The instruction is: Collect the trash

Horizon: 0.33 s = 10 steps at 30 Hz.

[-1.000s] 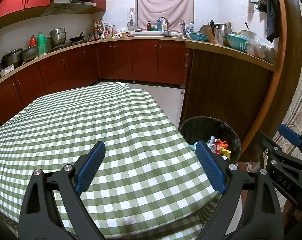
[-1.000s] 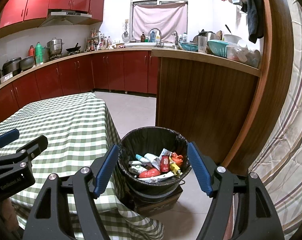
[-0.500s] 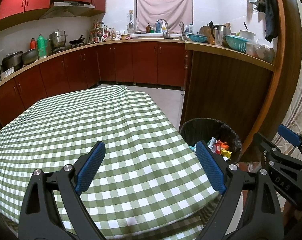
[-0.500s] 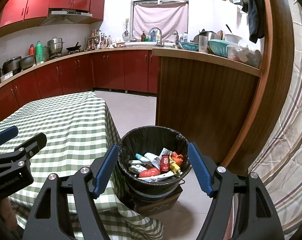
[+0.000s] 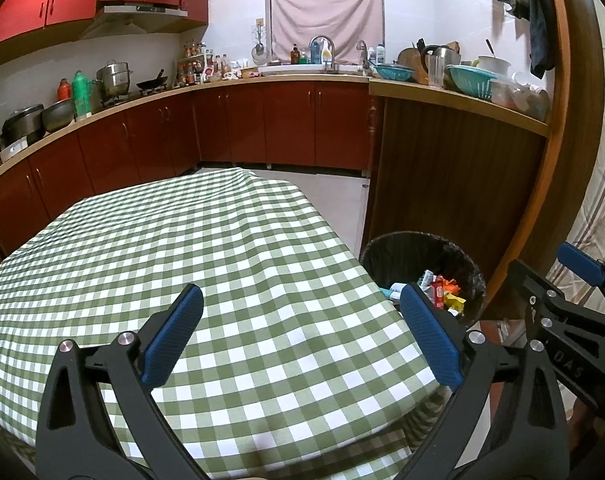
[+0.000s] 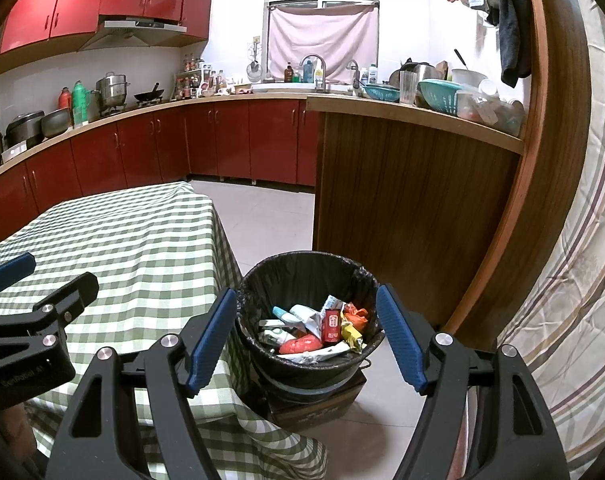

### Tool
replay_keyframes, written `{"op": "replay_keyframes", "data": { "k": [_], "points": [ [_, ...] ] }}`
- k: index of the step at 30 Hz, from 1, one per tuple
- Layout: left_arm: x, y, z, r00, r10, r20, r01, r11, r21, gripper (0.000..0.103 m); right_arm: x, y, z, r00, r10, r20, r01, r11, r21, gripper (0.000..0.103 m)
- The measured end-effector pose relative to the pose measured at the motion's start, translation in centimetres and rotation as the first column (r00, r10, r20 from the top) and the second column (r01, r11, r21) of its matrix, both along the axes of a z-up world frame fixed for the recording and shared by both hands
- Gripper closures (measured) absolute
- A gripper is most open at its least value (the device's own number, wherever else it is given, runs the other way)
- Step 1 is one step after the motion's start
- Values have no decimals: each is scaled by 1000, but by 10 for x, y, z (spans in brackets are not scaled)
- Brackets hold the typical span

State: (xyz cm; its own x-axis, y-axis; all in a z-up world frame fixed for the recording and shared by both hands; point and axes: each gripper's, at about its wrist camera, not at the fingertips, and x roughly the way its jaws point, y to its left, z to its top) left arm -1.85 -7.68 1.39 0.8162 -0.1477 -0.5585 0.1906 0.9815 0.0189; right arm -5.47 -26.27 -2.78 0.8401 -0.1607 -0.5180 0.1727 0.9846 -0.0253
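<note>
Hovering above the checked surface (image 5: 230,264), the left tongs (image 5: 302,316) stood wide open and held nothing. The right tongs (image 6: 307,320), likewise spread apart and bare, framed the black-lined bin (image 6: 302,272) standing on the floor just beside the surface's corner. Inside the bin lay the trash (image 6: 322,326): crumpled wrappers, a red packet, a small red carton and a blue-capped tube.
</note>
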Motion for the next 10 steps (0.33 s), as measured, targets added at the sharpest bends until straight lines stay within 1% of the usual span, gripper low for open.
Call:
{"op": "replay_keyframes", "data": {
  "k": [5, 10],
  "points": [
    [-2, 2, 3, 1000, 6, 16, -6, 1000, -7, 7, 0, 1, 0, 1000, 0, 1, 0, 1000, 0, 33],
    [1, 7, 1, 1000, 9, -8, -9, 1000, -11, 7, 1, 3, -1, 1000, 5, -3, -5, 1000, -2, 32]
  ]
}}
